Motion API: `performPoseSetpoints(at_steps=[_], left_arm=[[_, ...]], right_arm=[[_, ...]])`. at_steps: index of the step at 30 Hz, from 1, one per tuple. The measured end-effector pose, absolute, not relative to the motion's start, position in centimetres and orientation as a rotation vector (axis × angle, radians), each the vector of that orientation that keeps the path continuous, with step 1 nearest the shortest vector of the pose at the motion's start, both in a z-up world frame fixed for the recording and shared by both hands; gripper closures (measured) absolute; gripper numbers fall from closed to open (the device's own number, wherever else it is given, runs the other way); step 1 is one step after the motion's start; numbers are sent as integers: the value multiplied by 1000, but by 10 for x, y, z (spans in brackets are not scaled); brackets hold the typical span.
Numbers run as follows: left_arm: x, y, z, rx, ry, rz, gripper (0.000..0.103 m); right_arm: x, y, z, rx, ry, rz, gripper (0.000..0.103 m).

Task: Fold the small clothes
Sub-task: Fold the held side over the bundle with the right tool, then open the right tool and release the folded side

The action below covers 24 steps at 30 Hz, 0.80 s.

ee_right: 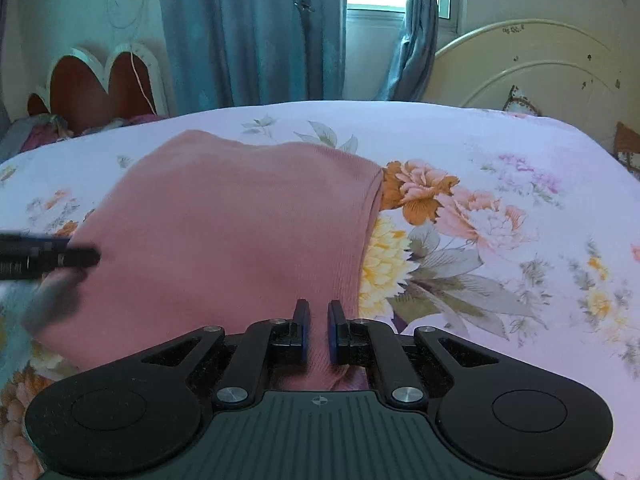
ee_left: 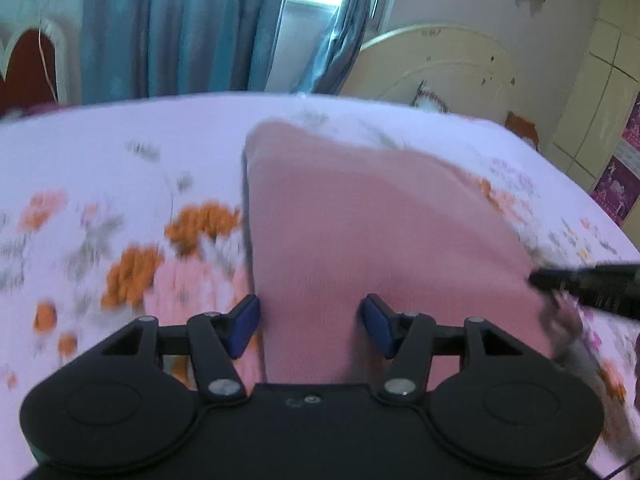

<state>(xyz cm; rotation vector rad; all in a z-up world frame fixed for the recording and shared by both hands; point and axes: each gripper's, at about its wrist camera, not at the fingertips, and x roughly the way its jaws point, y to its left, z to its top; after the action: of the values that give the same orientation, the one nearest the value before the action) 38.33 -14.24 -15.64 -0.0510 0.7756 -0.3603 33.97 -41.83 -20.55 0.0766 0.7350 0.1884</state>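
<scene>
The right gripper [ee_right: 319, 322], low in frame, is nearly clenched on the soft, light pink garment [ee_right: 240, 220], best held at its hem, while the left gripper [ee_left: 310, 326] is kept released over it on the bed [ee_right: 500, 152].

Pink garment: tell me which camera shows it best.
The right wrist view: the pink garment is sharp, with its ribbed edge clear against the floral sheet. The left wrist view shows it blurred, filling the middle between the open fingers.
</scene>
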Motion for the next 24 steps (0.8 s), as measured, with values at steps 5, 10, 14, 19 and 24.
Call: performPoseSetpoints(at_steps=[5,10,14,19,24], left_arm=[[366,-139,-169,-36,776,-361,46],[368,-140,-162,-27,818,-365,47],[369,-138,-151,-21,826,-370,40],[374,-132,-128,-26,782,-416,23],[388,-130,-112,-47,773,-437,18]], right_arm=[[316,-410,-225,-9,783,188,96],[315,-408,-217,24,802,154,95],[315,-411,-206,75,821,133,95],[305,-409,-178,159,774,83,32],[309,-400,-153,173,741,69,22]])
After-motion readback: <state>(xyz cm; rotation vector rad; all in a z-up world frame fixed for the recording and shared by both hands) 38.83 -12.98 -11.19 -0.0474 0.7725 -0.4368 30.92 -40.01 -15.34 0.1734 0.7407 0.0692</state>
